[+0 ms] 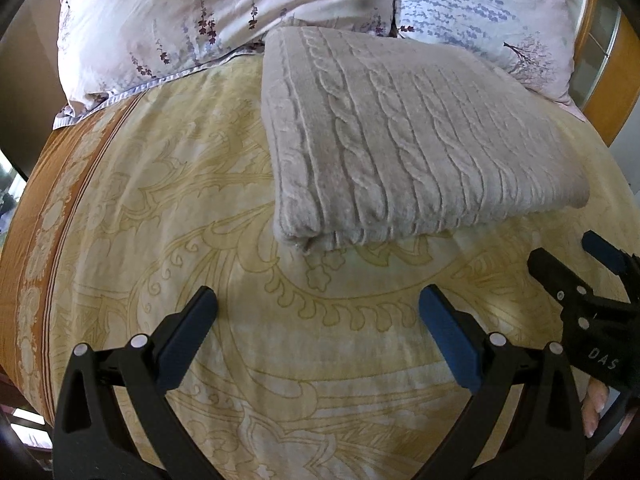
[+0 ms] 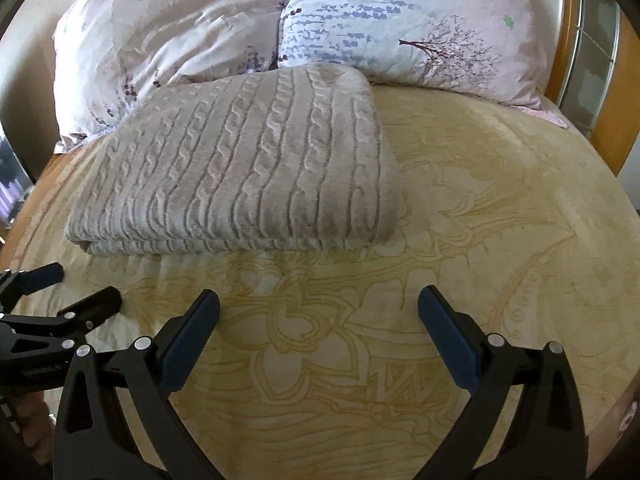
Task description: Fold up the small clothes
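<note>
Bedspread [image 2: 480,200] free up front; folded blanket [image 2: 248,160], pillows [image 2: 400,20] block behind.

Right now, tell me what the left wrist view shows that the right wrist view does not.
Only the left wrist view shows the bedspread's orange border along the bed's left edge. Only the right wrist view shows the bare bedspread to the right of the folded grey knit. Both share the folded grey knit, the floral pillows, the yellow bedspread, and both open grippers, the left gripper and right gripper, holding nothing.

Grey cable-knit blanket [image 2: 240,160], yellow ornate bedspread [image 2: 480,200] (orange border), lavender-print pillows [image 2: 400,28].
</note>
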### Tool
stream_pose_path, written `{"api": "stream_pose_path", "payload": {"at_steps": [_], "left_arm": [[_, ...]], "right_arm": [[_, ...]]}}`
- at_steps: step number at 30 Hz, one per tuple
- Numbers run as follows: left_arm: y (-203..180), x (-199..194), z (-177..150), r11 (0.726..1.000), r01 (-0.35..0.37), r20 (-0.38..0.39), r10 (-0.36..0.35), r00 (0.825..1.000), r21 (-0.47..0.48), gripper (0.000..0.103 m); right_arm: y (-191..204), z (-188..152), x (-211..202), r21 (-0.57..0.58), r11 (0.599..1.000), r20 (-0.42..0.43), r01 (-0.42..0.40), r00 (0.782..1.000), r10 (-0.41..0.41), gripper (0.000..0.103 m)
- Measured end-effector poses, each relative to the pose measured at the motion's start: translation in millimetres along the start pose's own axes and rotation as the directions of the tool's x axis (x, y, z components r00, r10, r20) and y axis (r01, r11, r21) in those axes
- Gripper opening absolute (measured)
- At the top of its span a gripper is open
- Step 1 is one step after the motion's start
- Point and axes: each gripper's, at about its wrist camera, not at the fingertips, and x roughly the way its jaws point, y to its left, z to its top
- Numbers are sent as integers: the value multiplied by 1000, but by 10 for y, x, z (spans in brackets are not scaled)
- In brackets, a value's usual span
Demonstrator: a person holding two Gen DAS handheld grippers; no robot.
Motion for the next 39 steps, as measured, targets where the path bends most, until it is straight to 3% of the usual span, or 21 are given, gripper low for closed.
{"api": "stream_pose_path", "payload": {"at_steps": [8,39], "left_arm": [[9,16,10,1000,-1,-13,1,1000,-2,101],[12,19,13,1000,0,-6,0,1000,-4,101]], "right_arm": [[33,-11,30,-1,999,-21,43,999,-43,102],[28,-10,34,-2,999,-18,43,999,-43,102]]}}
